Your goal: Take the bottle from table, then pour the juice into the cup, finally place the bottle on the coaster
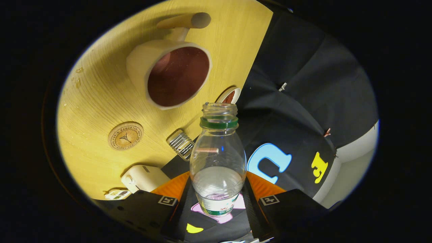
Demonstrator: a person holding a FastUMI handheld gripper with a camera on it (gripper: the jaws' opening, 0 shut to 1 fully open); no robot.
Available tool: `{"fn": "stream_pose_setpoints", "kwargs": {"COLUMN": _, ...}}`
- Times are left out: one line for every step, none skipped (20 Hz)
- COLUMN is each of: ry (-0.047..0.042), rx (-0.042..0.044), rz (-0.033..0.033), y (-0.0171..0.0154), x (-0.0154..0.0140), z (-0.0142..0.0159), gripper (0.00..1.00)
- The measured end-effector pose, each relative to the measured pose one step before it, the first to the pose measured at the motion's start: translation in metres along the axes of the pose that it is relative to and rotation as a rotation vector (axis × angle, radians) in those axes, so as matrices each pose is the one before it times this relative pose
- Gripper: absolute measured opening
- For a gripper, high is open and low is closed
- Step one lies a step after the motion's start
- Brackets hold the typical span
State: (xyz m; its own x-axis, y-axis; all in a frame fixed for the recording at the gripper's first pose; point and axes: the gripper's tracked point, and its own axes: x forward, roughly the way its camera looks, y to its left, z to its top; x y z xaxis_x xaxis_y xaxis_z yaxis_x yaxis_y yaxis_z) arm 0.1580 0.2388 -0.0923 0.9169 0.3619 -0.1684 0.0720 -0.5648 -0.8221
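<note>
In my gripper view, my gripper (pixel 217 202) clenches the uncapped bottle (pixel 217 162) between both fingers, its open neck tilted toward the cup (pixel 168 72) at eleven o'clock on the wooden table (pixel 98 98), with the round coaster (pixel 125 135) at nine o'clock of the bottle.

- Warm, fairly bright light on the wooden table (pixel 101 101); the booth cloth beside it is dim.
- Cup (pixel 168 72) drops a soft shadow; rim lit, inside dark.
- Small glare streaks on the clear bottle (pixel 217 158), held between the gripper (pixel 217 202) fingers.
- Strong fisheye bend, table edge curving.
- Centre sharp, outer parts softer and darker.
</note>
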Motion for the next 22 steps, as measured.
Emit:
{"fn": "stream_pose_setpoints", "kwargs": {"ry": 0.00977, "rx": 0.02511, "rz": 0.00086, "y": -0.00086, "x": -0.00243, "z": -0.00048, "gripper": 0.74}}
{"fn": "stream_pose_setpoints", "kwargs": {"ry": 0.00841, "rx": 0.02141, "rz": -0.00599, "y": -0.00363, "x": -0.00213, "z": 0.00057, "gripper": 0.73}}
{"fn": "stream_pose_setpoints", "kwargs": {"ry": -0.00019, "rx": 0.01279, "rz": -0.01366, "y": -0.00667, "x": -0.00134, "z": -0.00122, "gripper": 0.74}}
{"fn": "stream_pose_setpoints", "kwargs": {"ry": 0.00540, "rx": 0.00892, "rz": -0.01532, "y": -0.00769, "x": -0.00053, "z": -0.00312, "gripper": 0.73}}
{"fn": "stream_pose_setpoints", "kwargs": {"ry": 0.00999, "rx": 0.01432, "rz": -0.01545, "y": -0.00823, "x": -0.00184, "z": -0.00634, "gripper": 0.74}}
{"fn": "stream_pose_setpoints", "kwargs": {"ry": 0.01657, "rx": 0.02686, "rz": -0.01722, "y": -0.00849, "x": -0.00252, "z": -0.00732, "gripper": 0.73}}
{"fn": "stream_pose_setpoints", "kwargs": {"ry": 0.02461, "rx": 0.04051, "rz": -0.00920, "y": -0.00748, "x": -0.00211, "z": -0.01020, "gripper": 0.74}}
{"fn": "stream_pose_setpoints", "kwargs": {"ry": 0.02923, "rx": 0.04943, "rz": -0.00457, "y": -0.00624, "x": -0.00159, "z": -0.01117, "gripper": 0.73}}
{"fn": "stream_pose_setpoints", "kwargs": {"ry": 0.02865, "rx": 0.05387, "rz": -0.00175, "y": -0.00645, "x": -0.00271, "z": -0.01011, "gripper": 0.73}}
{"fn": "stream_pose_setpoints", "kwargs": {"ry": 0.03006, "rx": 0.05878, "rz": 0.00349, "y": -0.00673, "x": -0.00147, "z": -0.00945, "gripper": 0.73}}
{"fn": "stream_pose_setpoints", "kwargs": {"ry": 0.02773, "rx": 0.06458, "rz": 0.00685, "y": -0.00475, "x": -0.00328, "z": -0.00984, "gripper": 0.74}}
{"fn": "stream_pose_setpoints", "kwargs": {"ry": 0.03119, "rx": 0.07533, "rz": 0.01264, "y": -0.00307, "x": -0.00316, "z": -0.00894, "gripper": 0.74}}
{"fn": "stream_pose_setpoints", "kwargs": {"ry": 0.03238, "rx": 0.07582, "rz": 0.01705, "y": -0.00226, "x": -0.00213, "z": -0.00928, "gripper": 0.74}}
{"fn": "stream_pose_setpoints", "kwargs": {"ry": 0.02888, "rx": 0.08071, "rz": 0.01525, "y": -0.00338, "x": -0.00358, "z": -0.00675, "gripper": 0.74}}
{"fn": "stream_pose_setpoints", "kwargs": {"ry": 0.02585, "rx": 0.08145, "rz": 0.01670, "y": -0.00242, "x": -0.00312, "z": -0.00552, "gripper": 0.74}}
{"fn": "stream_pose_setpoints", "kwargs": {"ry": 0.02268, "rx": 0.07524, "rz": 0.01308, "y": -0.00437, "x": -0.00215, "z": -0.00491, "gripper": 0.74}}
{"fn": "stream_pose_setpoints", "kwargs": {"ry": 0.02010, "rx": 0.06930, "rz": 0.00989, "y": -0.00398, "x": -0.00183, "z": -0.00463, "gripper": 0.74}}
{"fn": "stream_pose_setpoints", "kwargs": {"ry": 0.01937, "rx": 0.06797, "rz": 0.01201, "y": -0.00329, "x": -0.00097, "z": -0.00600, "gripper": 0.74}}
{"fn": "stream_pose_setpoints", "kwargs": {"ry": 0.01493, "rx": 0.07302, "rz": 0.01836, "y": -0.00089, "x": -0.00157, "z": -0.00457, "gripper": 0.74}}
{"fn": "stream_pose_setpoints", "kwargs": {"ry": 0.01114, "rx": 0.07834, "rz": 0.01901, "y": 0.00107, "x": 0.00142, "z": -0.00200, "gripper": 0.74}}
{"fn": "stream_pose_setpoints", "kwargs": {"ry": 0.00815, "rx": 0.08681, "rz": 0.02442, "y": 0.00227, "x": -0.00058, "z": -0.00338, "gripper": 0.74}}
{"fn": "stream_pose_setpoints", "kwargs": {"ry": 0.00604, "rx": 0.09487, "rz": 0.03146, "y": 0.00264, "x": 0.00013, "z": -0.00316, "gripper": 0.74}}
